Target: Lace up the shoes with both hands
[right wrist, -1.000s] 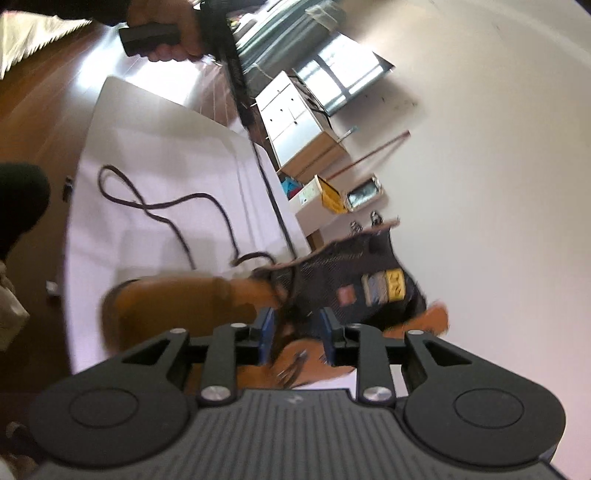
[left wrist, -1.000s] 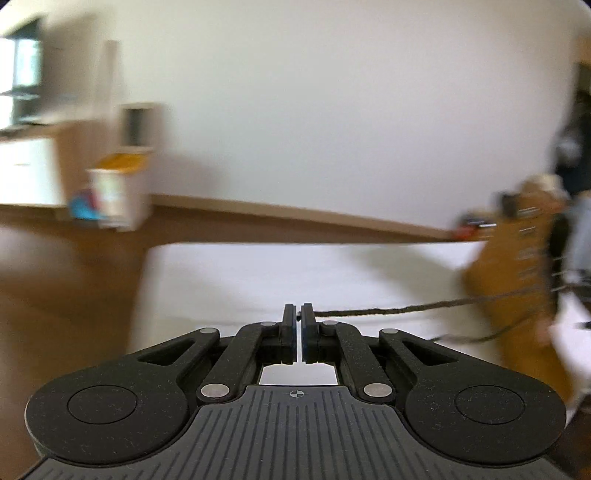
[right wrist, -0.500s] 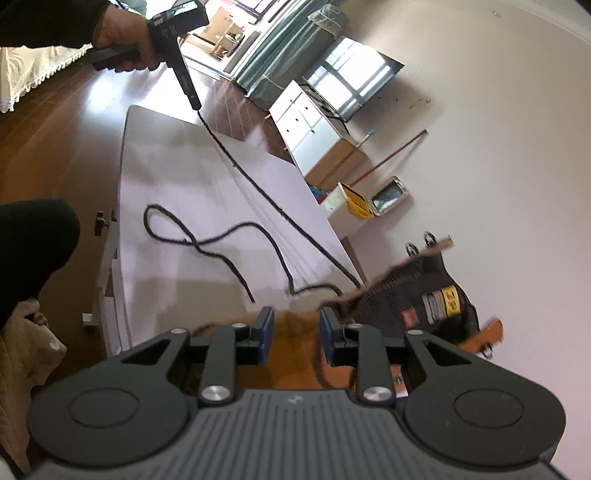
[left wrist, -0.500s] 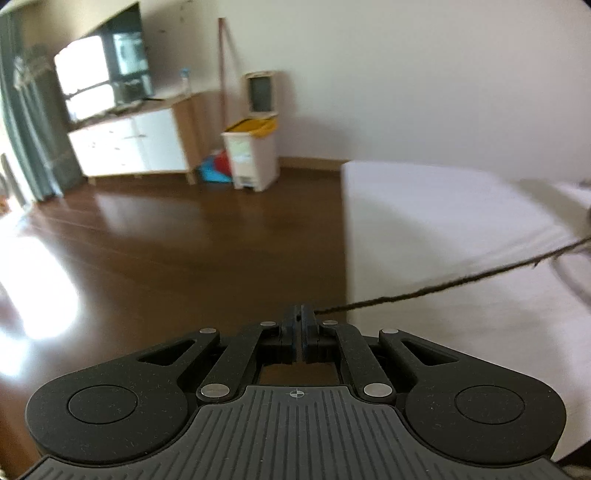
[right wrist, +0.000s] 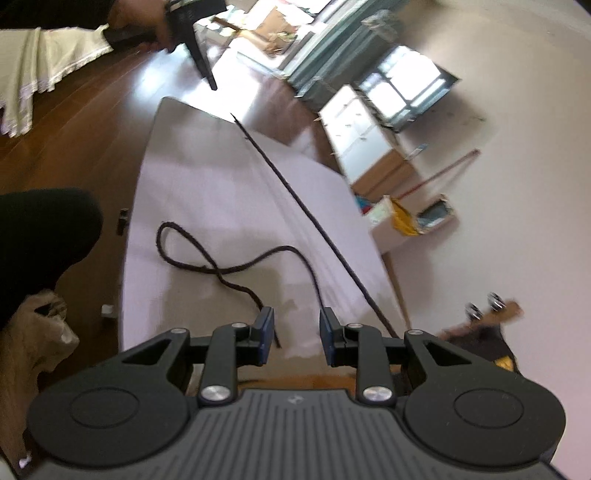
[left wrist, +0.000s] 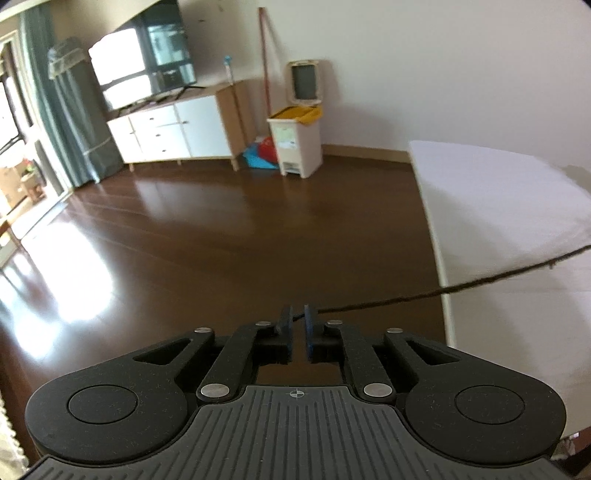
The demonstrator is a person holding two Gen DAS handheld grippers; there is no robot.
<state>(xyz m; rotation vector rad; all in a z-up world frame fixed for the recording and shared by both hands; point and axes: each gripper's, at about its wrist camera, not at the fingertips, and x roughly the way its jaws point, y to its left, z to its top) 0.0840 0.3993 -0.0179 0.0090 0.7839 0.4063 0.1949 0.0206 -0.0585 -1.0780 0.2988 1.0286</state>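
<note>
The right gripper (right wrist: pixel 296 334) tilts down over the white tabletop (right wrist: pixel 207 192), its fingers (right wrist: pixel 266 332) apart with nothing between them; the loose end of the dark shoelace (right wrist: pixel 295 195) lies looped just ahead of them, and the brown boot (right wrist: pixel 487 332) shows blurred at the lower right, partly behind the gripper. Its label cannot be read. Farther off, a hand (right wrist: pixel 142 22) holds the left gripper (left wrist: pixel 297 321) out past the tabletop's far edge, pointing down at the dark wooden floor (left wrist: pixel 221 229); its jaws are opening, a narrow gap showing, with the taut shoelace end between the fingertips (left wrist: pixel 286 319).
</note>
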